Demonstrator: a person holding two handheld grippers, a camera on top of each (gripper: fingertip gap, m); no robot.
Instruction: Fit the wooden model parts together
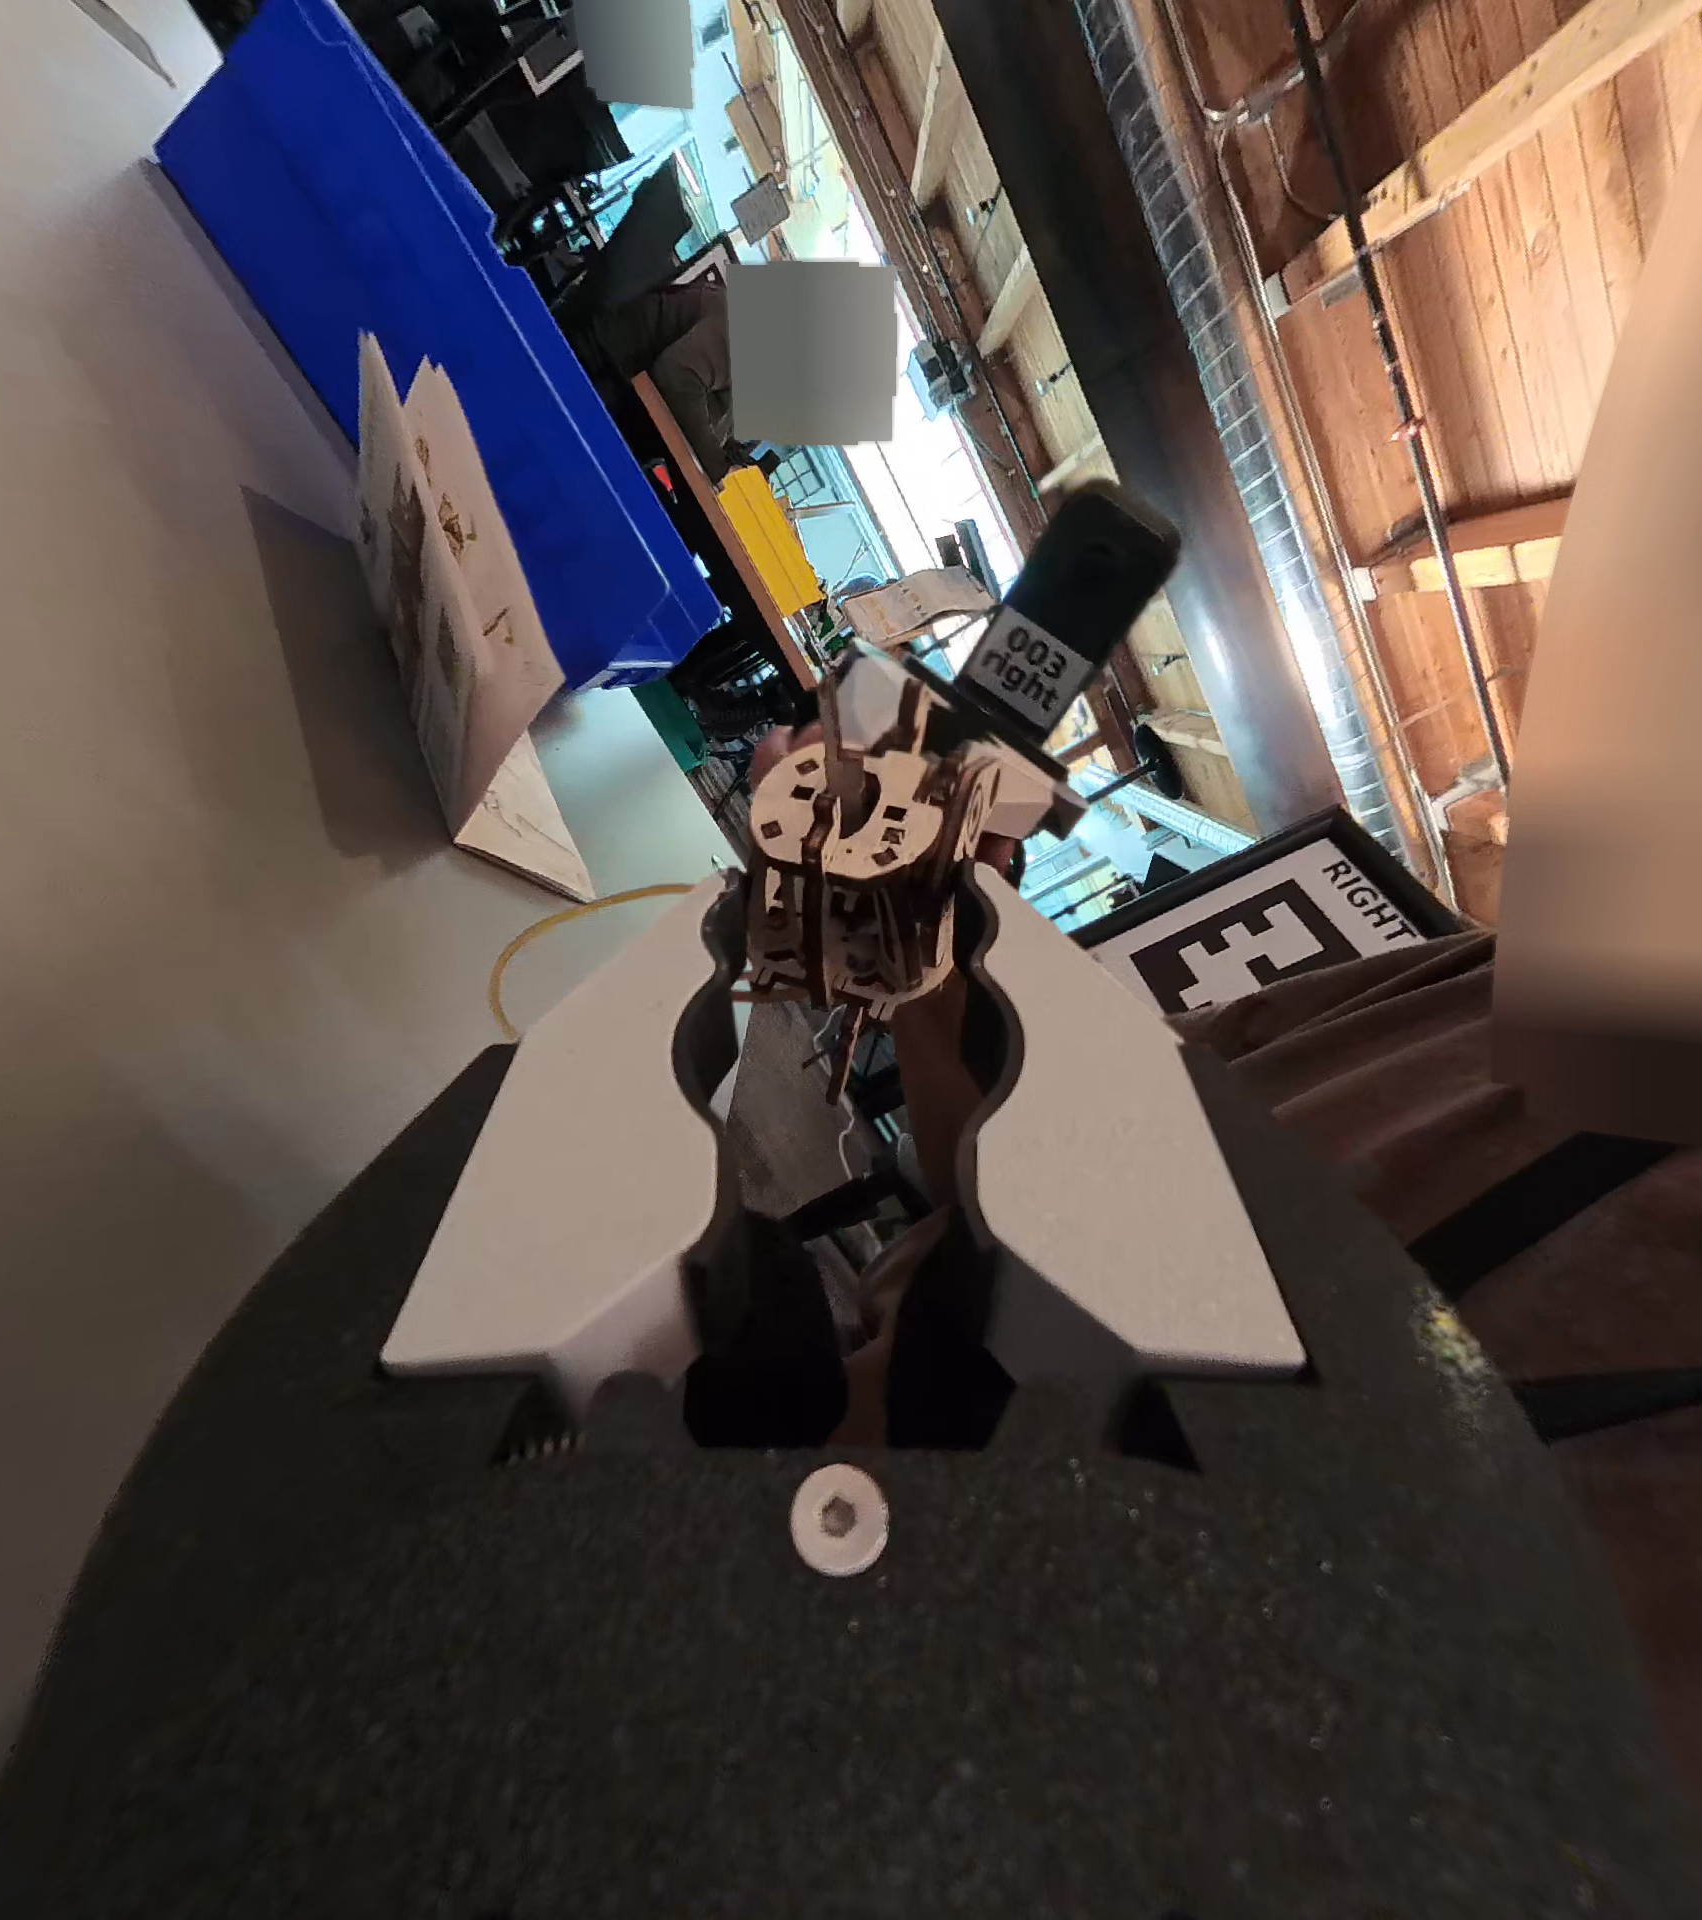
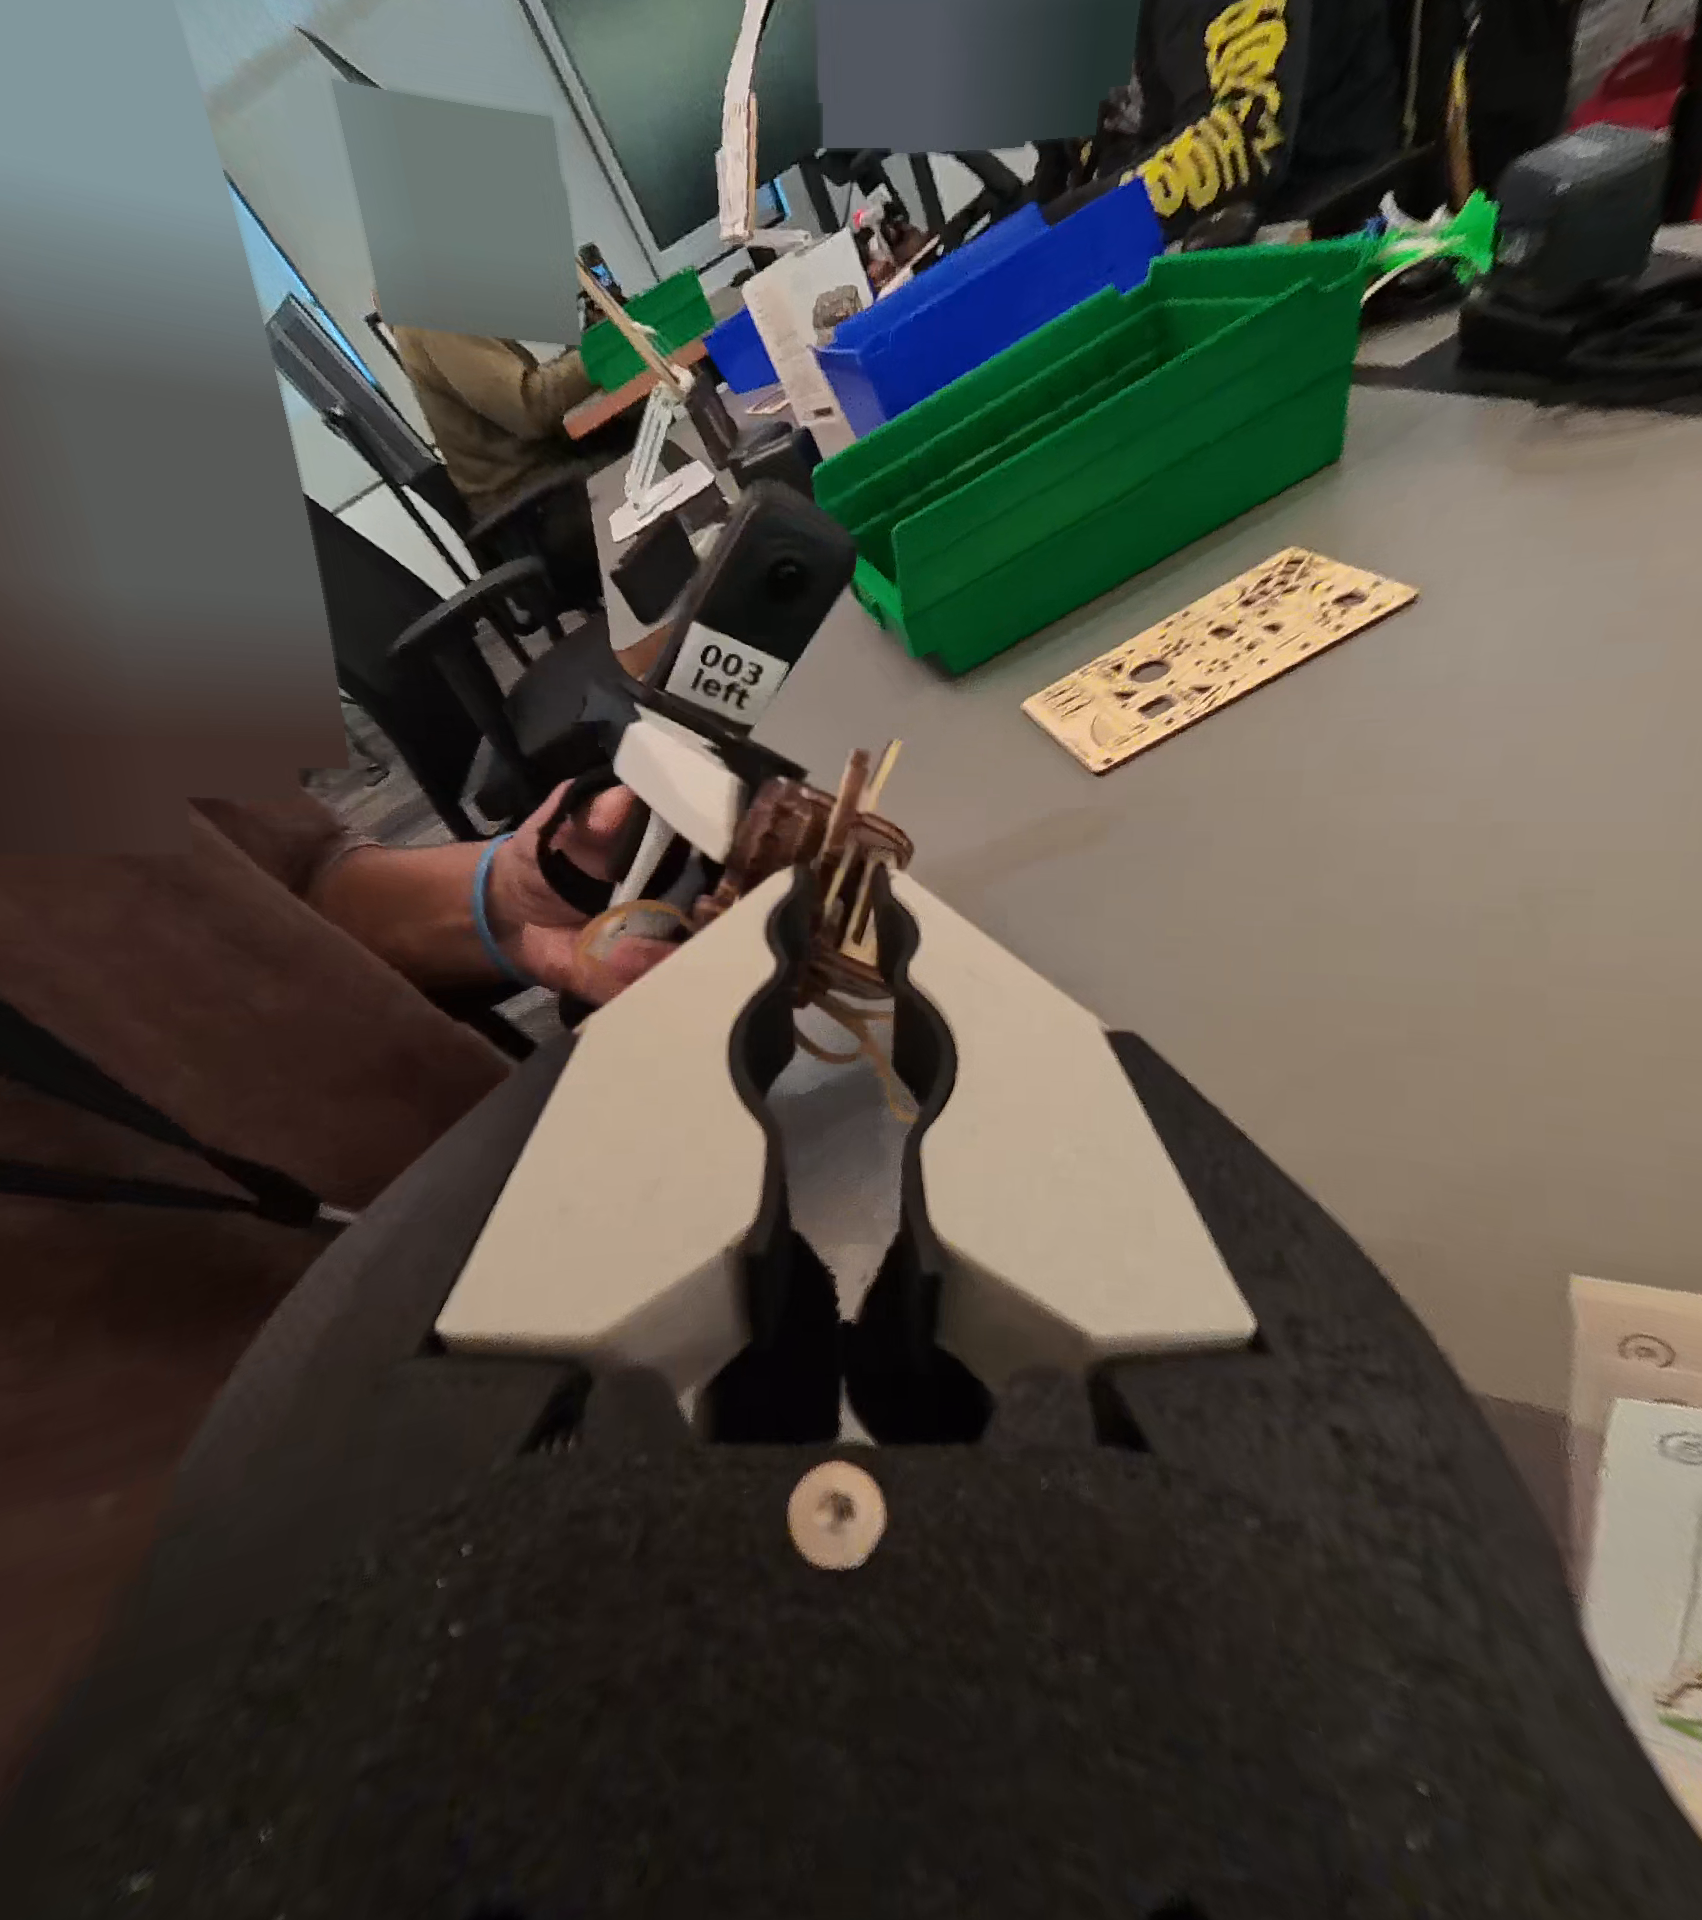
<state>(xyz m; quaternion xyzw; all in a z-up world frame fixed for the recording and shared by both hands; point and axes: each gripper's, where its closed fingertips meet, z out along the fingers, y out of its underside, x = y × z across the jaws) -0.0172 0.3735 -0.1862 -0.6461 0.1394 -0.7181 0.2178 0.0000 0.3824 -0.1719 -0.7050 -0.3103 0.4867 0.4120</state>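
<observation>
The wooden model [image 1: 842,831], a dark and pale laser-cut assembly with a slotted round disc on top, is held in the air between both grippers. My left gripper [image 1: 847,904] is shut on its lower part. In the right wrist view my right gripper [image 2: 842,894] is shut on the model [image 2: 826,831] from the opposite side, with thin upright slats between its fingertips. Tan rubber bands [image 2: 857,1039] hang from the model. The right gripper [image 1: 920,758] shows behind the model in the left wrist view. The left gripper [image 2: 722,852] shows in the right wrist view.
A cut-out wooden parts sheet [image 2: 1221,655] lies on the grey table [image 2: 1346,987]. A green bin [image 2: 1086,468] and a blue bin [image 2: 982,301] stand behind it. Instruction sheets [image 2: 1699,1558] lie at the right. A blue bin [image 1: 431,364], a booklet [image 1: 452,582] and a rubber band [image 1: 556,935] show on the left. Left and right tips are no more than a few centimetres apart.
</observation>
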